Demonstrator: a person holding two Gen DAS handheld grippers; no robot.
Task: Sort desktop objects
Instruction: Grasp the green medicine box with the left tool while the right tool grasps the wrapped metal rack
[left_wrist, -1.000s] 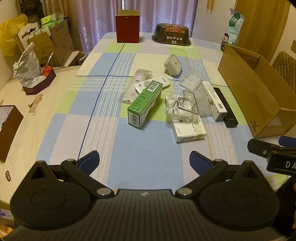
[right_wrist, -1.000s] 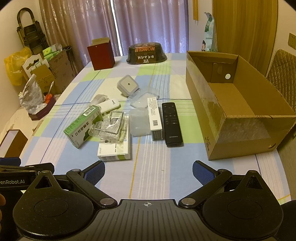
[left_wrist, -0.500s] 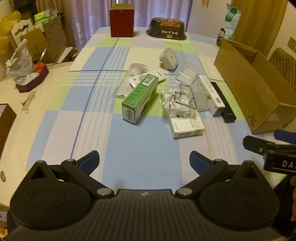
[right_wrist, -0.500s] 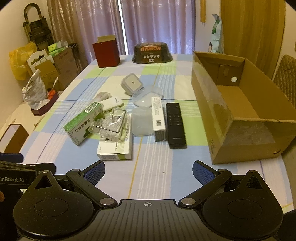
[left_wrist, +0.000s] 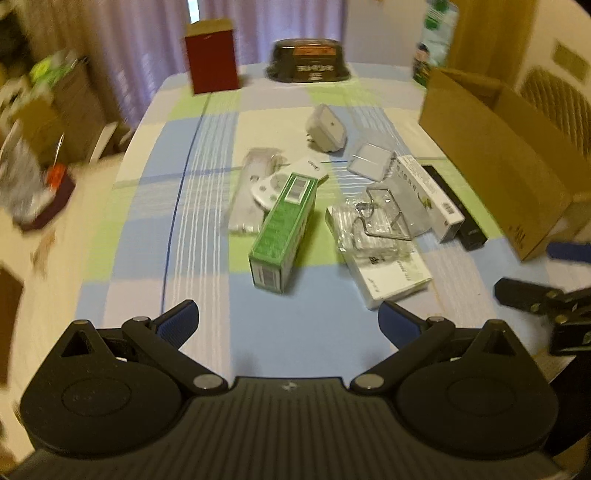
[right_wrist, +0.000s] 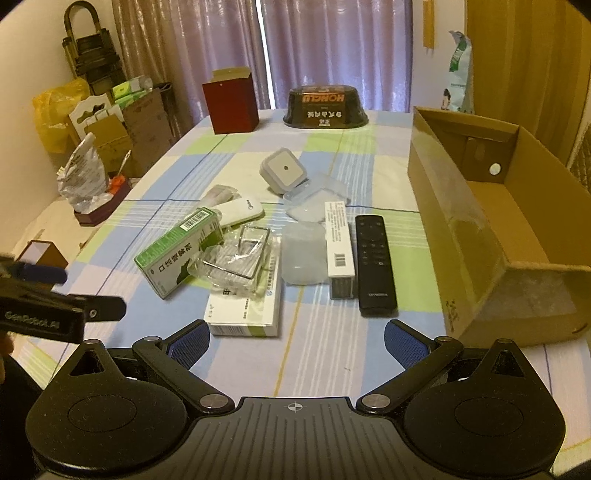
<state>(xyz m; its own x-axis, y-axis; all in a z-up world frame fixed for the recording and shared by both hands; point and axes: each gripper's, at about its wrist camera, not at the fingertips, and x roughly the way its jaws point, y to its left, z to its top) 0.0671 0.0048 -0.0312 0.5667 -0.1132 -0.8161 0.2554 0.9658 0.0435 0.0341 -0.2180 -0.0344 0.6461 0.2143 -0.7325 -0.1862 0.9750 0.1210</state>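
Note:
A cluster of small objects lies mid-table: a green carton, a flat white box under a bagged wire frame, a long white box, a black remote, a white remote, clear plastic cases and a grey night light. An open cardboard box stands at the right. My left gripper is open, near the front edge, short of the green carton. My right gripper is open, in front of the flat white box.
A red box and a dark bowl-shaped pack stand at the table's far end. Bags, cartons and a small tray sit off the left edge. Checked cloth lies bare left of the cluster.
Both grippers have moved forward toward the cluster, which looms larger; the left view is blurred by motion. Both stay open and nothing on the table has shifted.

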